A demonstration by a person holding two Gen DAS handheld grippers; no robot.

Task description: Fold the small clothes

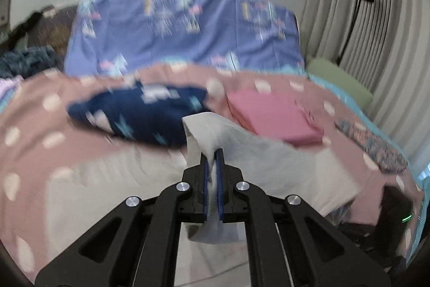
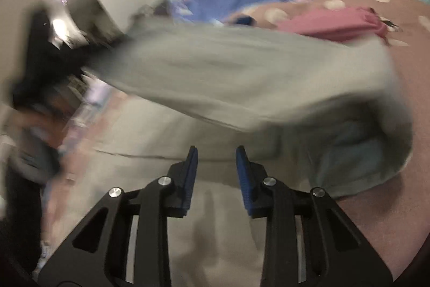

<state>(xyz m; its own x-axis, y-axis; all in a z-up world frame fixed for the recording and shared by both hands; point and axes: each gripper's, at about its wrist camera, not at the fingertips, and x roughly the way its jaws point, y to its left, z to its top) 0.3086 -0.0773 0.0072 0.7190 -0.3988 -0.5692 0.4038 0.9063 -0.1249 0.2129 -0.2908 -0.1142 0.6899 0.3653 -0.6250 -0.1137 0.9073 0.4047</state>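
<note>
A pale grey-white garment (image 1: 268, 160) lies on the dotted pink bedspread (image 1: 53, 125). My left gripper (image 1: 212, 151) is shut on a raised fold of it, and the cloth rises in a peak above the blue pads and hangs below them. In the right wrist view the same garment (image 2: 228, 71) stretches blurred across the middle, its lifted part running to a dark blurred shape at the left. My right gripper (image 2: 216, 152) is open just above the cloth, with nothing between its fingers.
A folded pink cloth (image 1: 271, 114) (image 2: 336, 23) and a navy patterned garment (image 1: 139, 114) lie beyond the grey one. A blue printed sheet (image 1: 174, 28) covers the bed's far end. A green cushion (image 1: 338, 80), a curtain (image 1: 362, 4) and a patterned cloth (image 1: 373, 144) are at the right.
</note>
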